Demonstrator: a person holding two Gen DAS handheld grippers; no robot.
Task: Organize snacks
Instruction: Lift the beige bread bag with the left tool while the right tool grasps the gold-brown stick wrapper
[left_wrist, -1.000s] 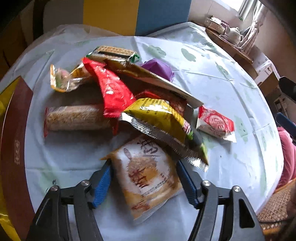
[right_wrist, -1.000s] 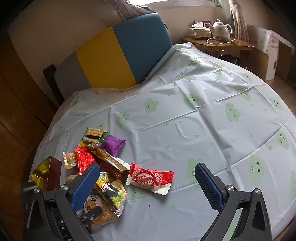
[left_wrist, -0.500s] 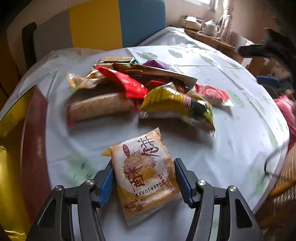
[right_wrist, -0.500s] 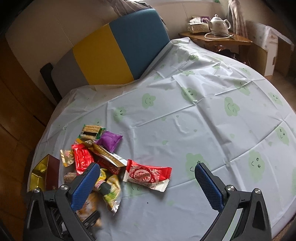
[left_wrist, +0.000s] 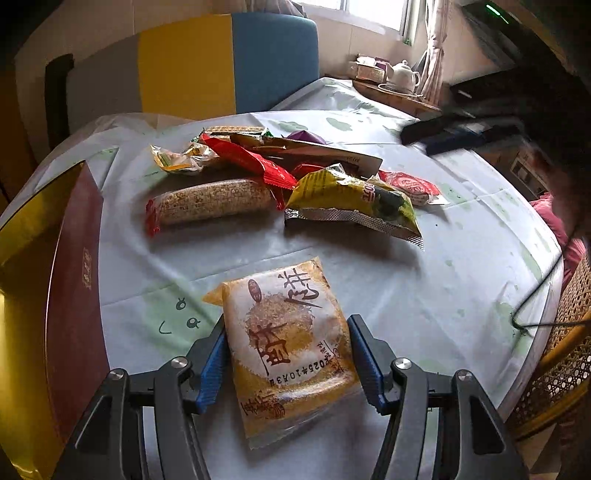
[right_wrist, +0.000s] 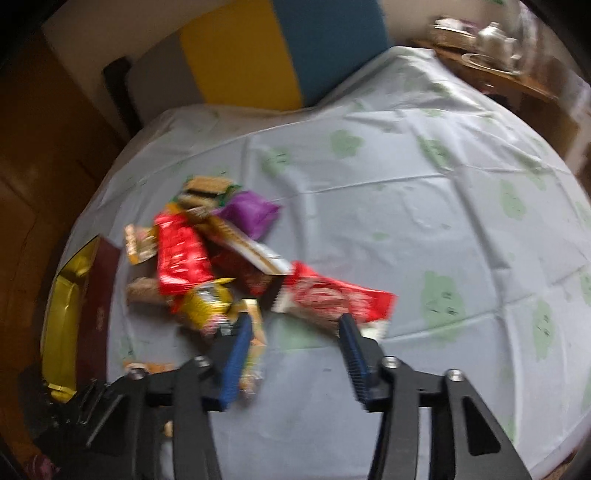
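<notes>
Now we see our left gripper (left_wrist: 286, 363) clamping the yellow snack packet (left_wrist: 288, 343) above the near tablecloth (left_wrist: 424, 295); our right gripper (right_wrist: 295, 360) hangs spread and empty near the red wafer pack (right_wrist: 332, 297). Left lies a gold-lined box (left_wrist: 55, 295).

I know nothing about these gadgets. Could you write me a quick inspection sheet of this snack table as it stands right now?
Surface: round table under a pale cloth with green faces.
Job's things: orange snack packet; snack pile beyond it; red-and-gold box at the table's left edge.
Clutter: nothing seen.
Grippers: left gripper shut on the orange packet; right gripper open, empty, near a red wrapper.
Cables: thin black cable at the right edge.
Surroundings: yellow-and-blue chair back, teapot on a side table.
</notes>
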